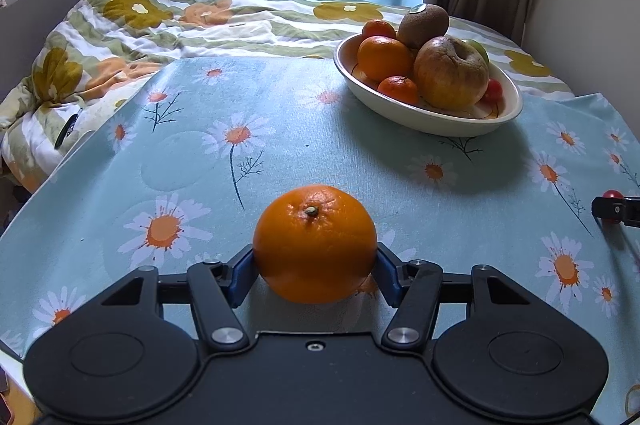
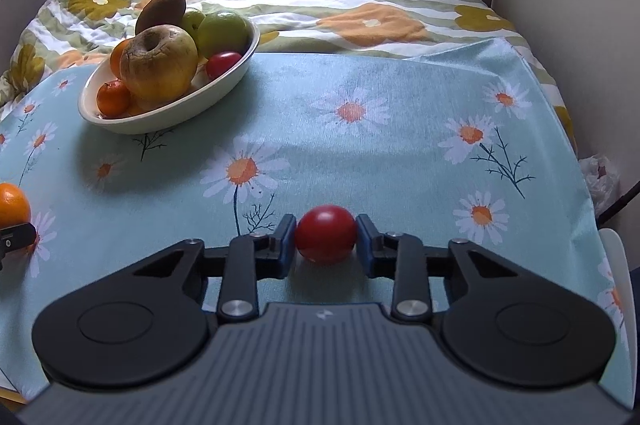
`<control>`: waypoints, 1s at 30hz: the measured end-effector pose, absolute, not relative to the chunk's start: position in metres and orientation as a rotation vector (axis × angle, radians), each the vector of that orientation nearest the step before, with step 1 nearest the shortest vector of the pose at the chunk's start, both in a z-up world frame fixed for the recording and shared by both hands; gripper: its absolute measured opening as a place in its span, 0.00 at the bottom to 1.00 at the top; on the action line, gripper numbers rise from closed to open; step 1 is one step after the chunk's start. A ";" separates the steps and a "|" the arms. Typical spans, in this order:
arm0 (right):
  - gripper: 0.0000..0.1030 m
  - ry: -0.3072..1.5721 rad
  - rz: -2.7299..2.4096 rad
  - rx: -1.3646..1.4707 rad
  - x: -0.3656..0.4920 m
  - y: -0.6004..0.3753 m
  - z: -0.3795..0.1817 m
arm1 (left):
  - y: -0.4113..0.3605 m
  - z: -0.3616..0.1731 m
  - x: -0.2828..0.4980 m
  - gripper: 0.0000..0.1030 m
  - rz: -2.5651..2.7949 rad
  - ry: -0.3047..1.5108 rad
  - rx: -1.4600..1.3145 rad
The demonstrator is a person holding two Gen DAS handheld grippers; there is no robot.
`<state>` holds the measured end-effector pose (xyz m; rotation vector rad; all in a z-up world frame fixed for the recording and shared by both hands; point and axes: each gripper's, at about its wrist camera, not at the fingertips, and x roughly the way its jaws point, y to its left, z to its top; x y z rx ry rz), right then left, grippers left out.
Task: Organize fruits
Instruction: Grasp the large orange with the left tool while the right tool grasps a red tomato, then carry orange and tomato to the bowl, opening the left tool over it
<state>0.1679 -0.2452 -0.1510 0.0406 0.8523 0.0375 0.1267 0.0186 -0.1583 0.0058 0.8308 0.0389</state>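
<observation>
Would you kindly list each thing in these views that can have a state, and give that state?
left hand-held gripper: shut on the orange, pads on its sides.
orange: on the tablecloth, stem end up.
right hand-held gripper: shut on the small red fruit.
small red fruit: on the tablecloth, gripped.
bowl: upright, heaped with fruit.
wrinkled apple: in the bowl, shrivelled.
kiwi: on top of the heap.
</observation>
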 end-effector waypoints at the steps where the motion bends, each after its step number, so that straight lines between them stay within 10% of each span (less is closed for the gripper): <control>1: 0.45 0.853 0.043 0.049 0.168 -0.245 -0.151 | 0.019 -0.157 0.125 0.63 0.039 0.827 0.005; 30: 0.44 0.692 0.245 0.008 0.140 -0.183 -0.013 | 0.006 -0.033 0.086 0.62 0.048 0.651 0.025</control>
